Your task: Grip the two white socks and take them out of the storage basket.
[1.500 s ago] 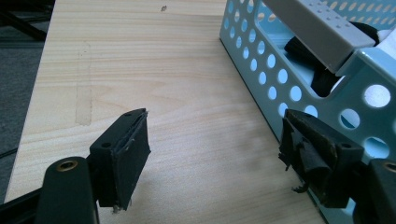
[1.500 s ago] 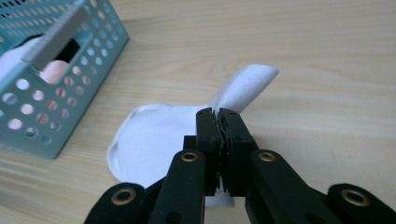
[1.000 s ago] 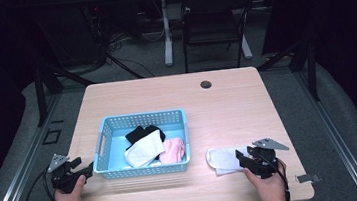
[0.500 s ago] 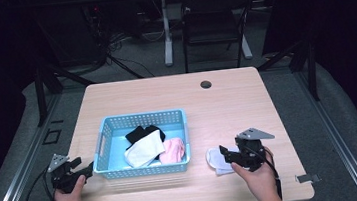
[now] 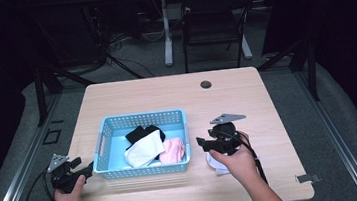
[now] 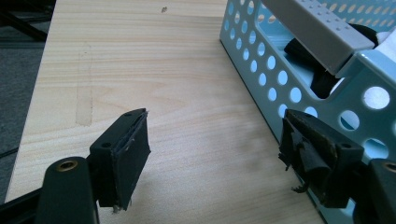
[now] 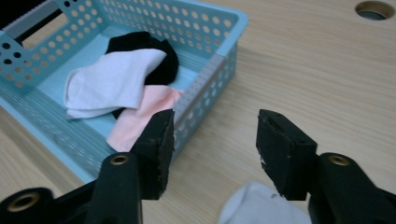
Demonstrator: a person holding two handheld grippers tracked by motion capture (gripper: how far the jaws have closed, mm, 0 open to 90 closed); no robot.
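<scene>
right hand-held gripper (image 7: 212,140) has its jaws apart with nothing between them, and they've just been closing a bit, it hangs between the blue basket (image 5: 143,120) and a white sock (image 7: 264,205) lying on the table (image 5: 165,92) just under it. Left hand-held gripper (image 6: 215,158) sits wide open and empty by the basket's corner. Looks like that sock is already out, while black, white and pink ones are left inside
</scene>
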